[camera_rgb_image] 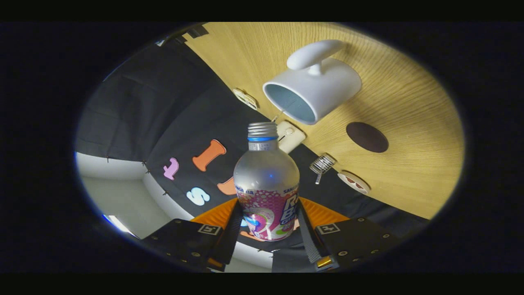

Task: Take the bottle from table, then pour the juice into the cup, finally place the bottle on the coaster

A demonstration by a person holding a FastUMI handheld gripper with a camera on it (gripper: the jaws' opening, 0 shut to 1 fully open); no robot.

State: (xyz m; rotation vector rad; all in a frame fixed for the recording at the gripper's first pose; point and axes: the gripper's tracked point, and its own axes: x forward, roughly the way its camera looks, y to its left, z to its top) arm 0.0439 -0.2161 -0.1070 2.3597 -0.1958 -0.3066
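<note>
- Bottle (267, 184) sits clamped between the gripper (267, 223) fingers, both pressing its lower body, its capless neck pointing at the cup.
- White cup (313, 88) lies just beyond the neck on the wooden table (409, 123).
- Dark coaster (367, 137) is near the cup.

bottle (266, 184): frosted metal, glossy label | cup (313, 92): smooth white ceramic | table (409, 123): wood grain

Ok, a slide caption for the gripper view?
Gripper tilts bottle toward white cup, brown coaster beside it.
</note>
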